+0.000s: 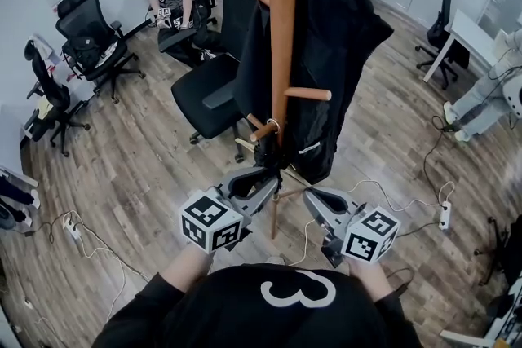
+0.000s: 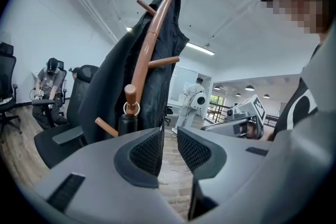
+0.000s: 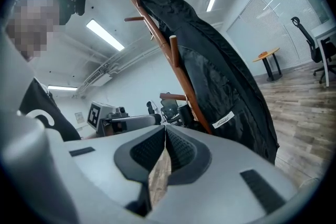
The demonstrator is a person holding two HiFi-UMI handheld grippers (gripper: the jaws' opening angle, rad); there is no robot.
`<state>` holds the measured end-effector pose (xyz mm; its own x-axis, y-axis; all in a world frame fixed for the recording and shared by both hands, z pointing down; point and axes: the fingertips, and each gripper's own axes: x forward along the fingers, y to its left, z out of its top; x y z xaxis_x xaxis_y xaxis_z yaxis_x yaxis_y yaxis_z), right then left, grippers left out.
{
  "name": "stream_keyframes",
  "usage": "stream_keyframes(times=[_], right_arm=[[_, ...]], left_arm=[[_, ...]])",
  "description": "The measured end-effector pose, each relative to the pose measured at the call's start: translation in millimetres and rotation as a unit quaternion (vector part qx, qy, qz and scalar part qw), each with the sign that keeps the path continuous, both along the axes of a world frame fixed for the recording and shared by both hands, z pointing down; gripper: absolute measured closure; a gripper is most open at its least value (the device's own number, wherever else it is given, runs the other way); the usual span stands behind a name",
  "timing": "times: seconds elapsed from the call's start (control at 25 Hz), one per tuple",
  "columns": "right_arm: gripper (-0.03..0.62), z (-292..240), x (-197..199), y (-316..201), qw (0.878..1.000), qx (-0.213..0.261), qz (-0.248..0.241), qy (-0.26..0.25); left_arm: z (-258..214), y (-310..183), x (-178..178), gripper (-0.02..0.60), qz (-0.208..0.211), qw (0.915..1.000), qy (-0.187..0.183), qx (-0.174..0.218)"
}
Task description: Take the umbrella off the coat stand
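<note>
Nearest the wearer: left hand-held gripper (image 2: 169, 132), jaws narrowly apart, empty; right hand-held gripper (image 3: 165, 131), jaws together, empty. Beyond: umbrella (image 2: 127, 124), apparently hung by its ring (image 2: 131, 109) on a low peg (image 2: 130, 94) of the coat stand (image 2: 149, 44), beside a black coat (image 2: 105, 89).

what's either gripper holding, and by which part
Nothing. The left gripper is open, only floor showing in its gap; the right gripper is shut and empty.

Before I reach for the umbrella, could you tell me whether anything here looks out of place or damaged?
Nothing looks damaged or spilled. The coat stand is upright, a black coat draped on it. Only white cables trail across the floor beside its base.
</note>
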<state>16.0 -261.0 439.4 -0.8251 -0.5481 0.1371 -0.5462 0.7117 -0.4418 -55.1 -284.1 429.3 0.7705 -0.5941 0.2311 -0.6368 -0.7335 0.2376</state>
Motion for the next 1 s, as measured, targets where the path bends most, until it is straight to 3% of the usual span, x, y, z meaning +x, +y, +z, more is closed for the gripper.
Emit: stream_keyframes(times=[0.52,1.0], right_arm=[[0.568,16,16,-15,1.000,-0.015,0.027,0.003],[0.568,26,26,-29,0.999,-0.030,0.043,0.000]], left_arm=[[18,-43,-9,0.396,-0.034,0.9992,-0.022,-0.006],[39,-78,-16,0.354,-0.065,0.9968,-0.036,-0.027]])
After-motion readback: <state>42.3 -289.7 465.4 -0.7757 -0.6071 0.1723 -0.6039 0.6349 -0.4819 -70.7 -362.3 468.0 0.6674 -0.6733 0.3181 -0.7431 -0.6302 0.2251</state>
